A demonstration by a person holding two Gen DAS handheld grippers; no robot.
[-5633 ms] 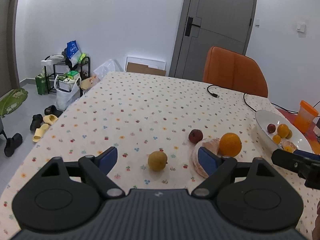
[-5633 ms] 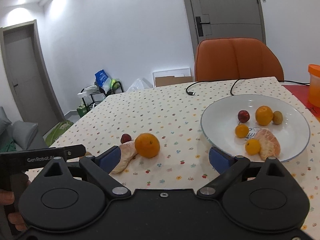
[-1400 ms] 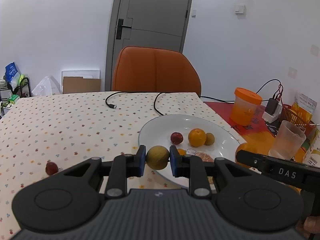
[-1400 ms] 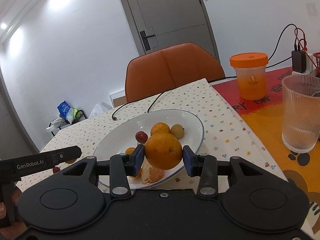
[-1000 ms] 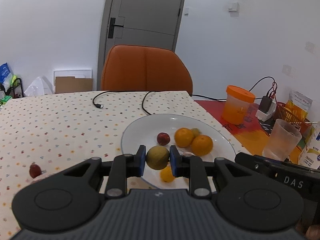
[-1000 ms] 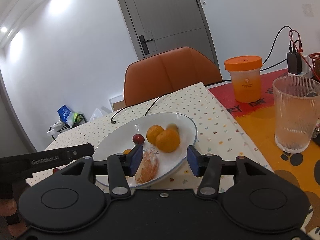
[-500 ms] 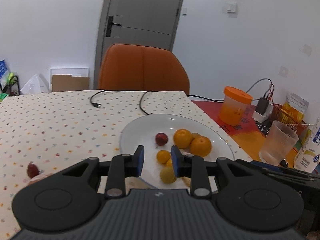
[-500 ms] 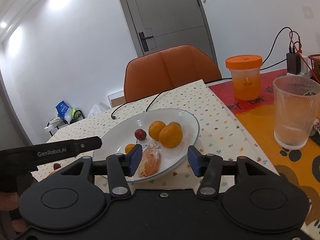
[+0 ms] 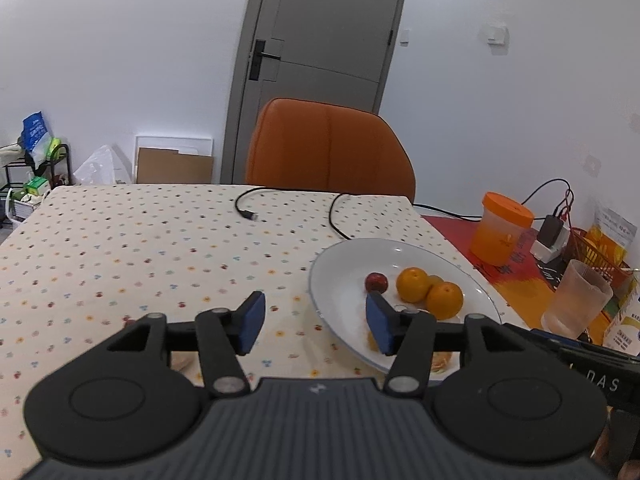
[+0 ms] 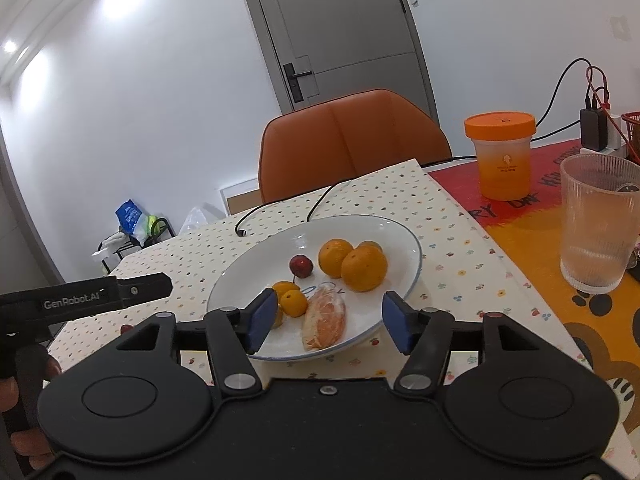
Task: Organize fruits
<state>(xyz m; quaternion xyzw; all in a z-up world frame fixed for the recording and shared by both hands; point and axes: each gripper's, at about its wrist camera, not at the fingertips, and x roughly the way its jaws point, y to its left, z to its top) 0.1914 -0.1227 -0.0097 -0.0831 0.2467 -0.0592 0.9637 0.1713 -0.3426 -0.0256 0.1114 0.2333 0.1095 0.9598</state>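
A white plate [image 10: 392, 236] [image 9: 340, 276] holds two large oranges [image 10: 363, 267] [image 9: 444, 300], a small red fruit [image 10: 301, 265] [image 9: 376, 282], small orange fruits [image 10: 294, 303] and a peeled orange piece [image 10: 325, 316]. My left gripper [image 9: 316, 322] is open and empty, over the plate's left rim. My right gripper [image 10: 326, 322] is open and empty, just in front of the plate's near rim. A peeled piece [image 9: 184, 360] and a small red fruit [image 9: 129, 321] lie on the cloth behind the left finger, mostly hidden.
A ribbed glass [image 10: 598, 224] and an orange-lidded jar [image 10: 502, 154] stand on the right. A black cable [image 9: 280, 208] lies behind the plate. An orange chair [image 9: 328, 148] stands at the table's far edge. The left gripper's body [image 10: 88, 298] shows at the left.
Both grippers carried fruit to the plate and let go: the orange from the right, the yellowish fruit from the left. The left gripper has opened wider and shifted left.
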